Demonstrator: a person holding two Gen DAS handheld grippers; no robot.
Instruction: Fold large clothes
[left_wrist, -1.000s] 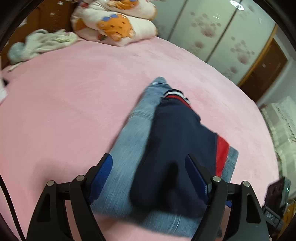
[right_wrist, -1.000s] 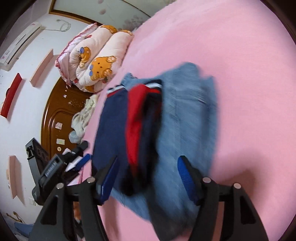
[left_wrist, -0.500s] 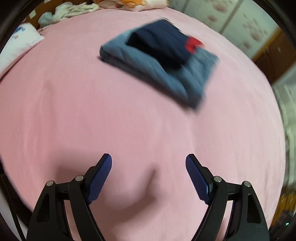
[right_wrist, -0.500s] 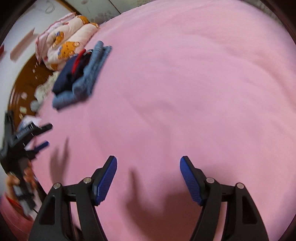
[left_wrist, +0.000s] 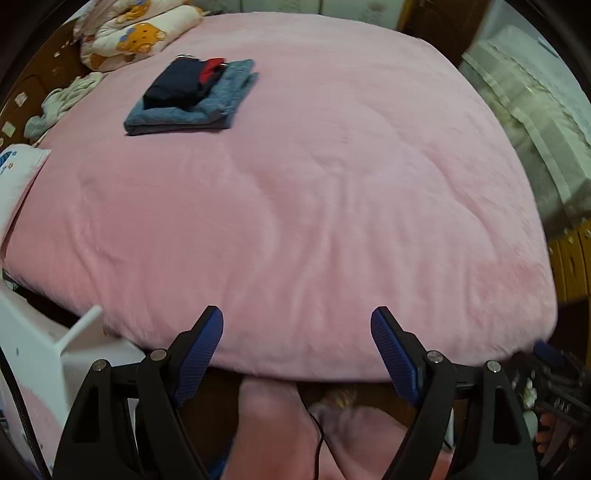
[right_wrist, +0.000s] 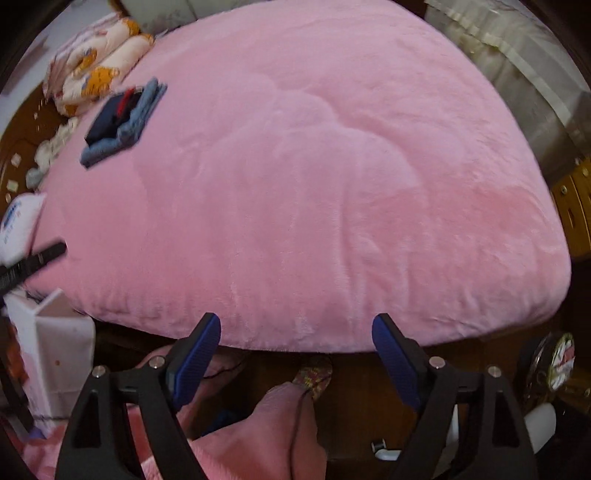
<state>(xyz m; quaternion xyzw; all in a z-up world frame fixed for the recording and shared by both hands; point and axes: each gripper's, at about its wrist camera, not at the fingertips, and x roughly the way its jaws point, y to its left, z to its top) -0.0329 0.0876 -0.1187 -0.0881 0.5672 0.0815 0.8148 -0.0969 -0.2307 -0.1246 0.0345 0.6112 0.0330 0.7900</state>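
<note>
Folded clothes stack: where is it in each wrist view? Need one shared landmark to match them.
Left wrist: the stack sits upper left, on the far part of the pink bed.
Right wrist: the stack sits upper left, nearer the left edge, and looks smaller.
Shared landmark: the bear-print quilt, just beyond the stack in both views.

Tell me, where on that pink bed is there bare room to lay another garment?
Nearly the whole pink blanket is bare, from its near edge up to the folded clothes stack. It is crowded only at the far left corner: stack, bear-print quilt, crumpled pale cloth.
</note>
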